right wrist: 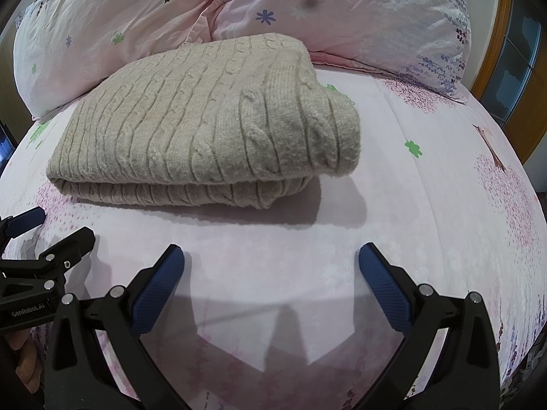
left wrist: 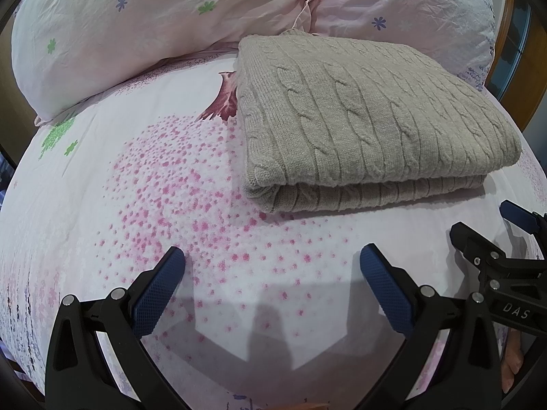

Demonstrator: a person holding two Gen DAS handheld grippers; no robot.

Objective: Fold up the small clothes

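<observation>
The sweater [left wrist: 369,119], a beige cable-knit, lies folded into a thick rectangle on the bed [left wrist: 102,205], its far edge just beside the pillows [left wrist: 136,17]. Two layers show at its near edge, which runs crosswise to both claws. From the left claw [left wrist: 271,266] the sweater lies ahead and to the right; from the right claw [right wrist: 271,266] it lies ahead and to the left. The sweater therefore sits between the two claws, with neither plainly nearer. Both claws hover over bare sheet, apart from the sweater. Each has its jaws spread wide and holds nothing. Judgement: the fold looks finished or close to it; any further fold would call for both claws to reach forward to the near edge.
</observation>
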